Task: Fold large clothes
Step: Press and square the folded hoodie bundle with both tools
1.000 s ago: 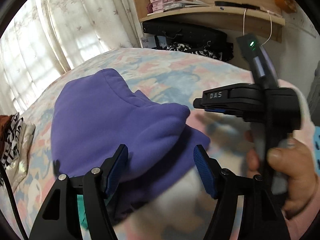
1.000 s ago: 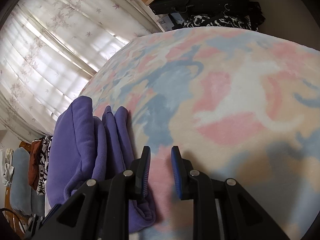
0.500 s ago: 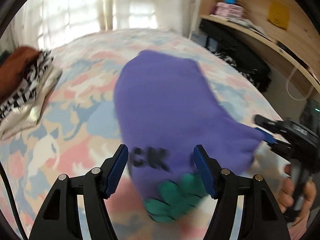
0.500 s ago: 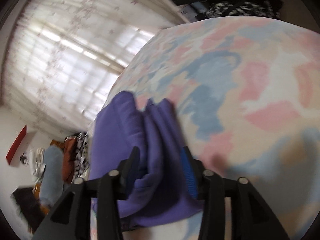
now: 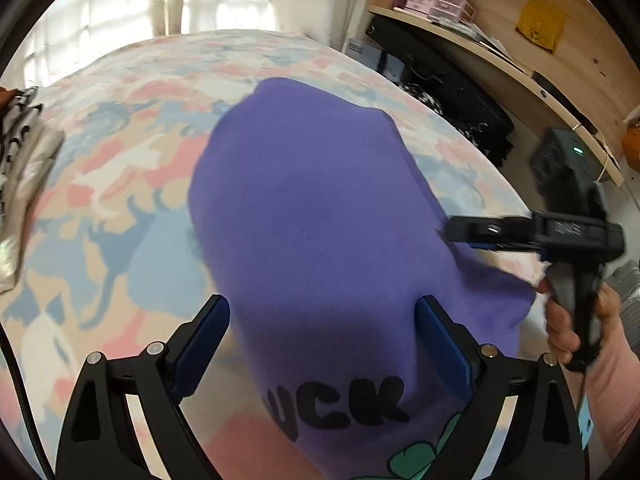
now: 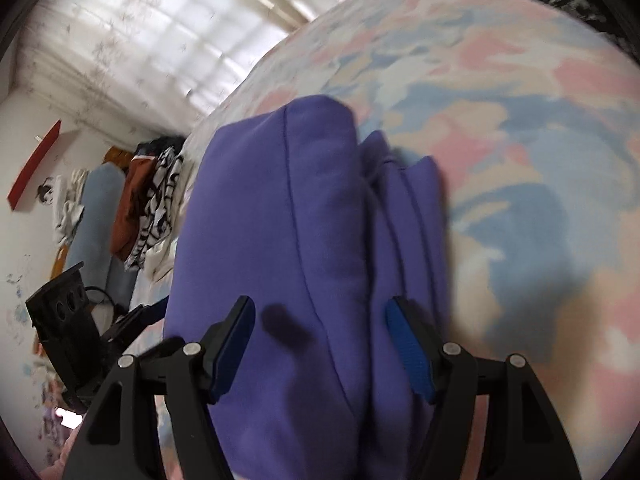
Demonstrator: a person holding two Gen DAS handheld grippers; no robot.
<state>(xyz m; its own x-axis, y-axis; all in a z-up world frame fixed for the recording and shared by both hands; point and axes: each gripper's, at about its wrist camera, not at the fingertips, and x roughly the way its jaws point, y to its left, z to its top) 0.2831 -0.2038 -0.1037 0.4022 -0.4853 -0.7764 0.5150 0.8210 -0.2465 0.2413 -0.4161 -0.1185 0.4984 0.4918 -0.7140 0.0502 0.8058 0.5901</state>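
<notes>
A folded purple sweatshirt [image 5: 312, 216] with black letters and a green print lies on the patterned bedspread [image 5: 120, 168]. My left gripper [image 5: 322, 328] is open, its jaws wide apart on either side of the sweatshirt's near end. My right gripper [image 6: 320, 340] is open too, straddling the folded layers of the sweatshirt [image 6: 304, 216] from the other side. The right gripper also shows in the left wrist view [image 5: 472, 236], at the sweatshirt's right edge, held by a hand. The left gripper shows in the right wrist view [image 6: 132, 316] at the far left.
A pile of other clothes [image 5: 20, 148] lies at the bed's left edge, also seen in the right wrist view [image 6: 148, 200]. A wooden shelf [image 5: 500, 60] with boxes and a black bag [image 5: 440, 80] stand right of the bed. A curtained window [image 6: 180, 32] is behind.
Both grippers have moved over the sweatshirt, so it now lies between each pair of jaws. The right gripper's jaws have opened wider. The left gripper has swung round to view the sweatshirt lengthwise.
</notes>
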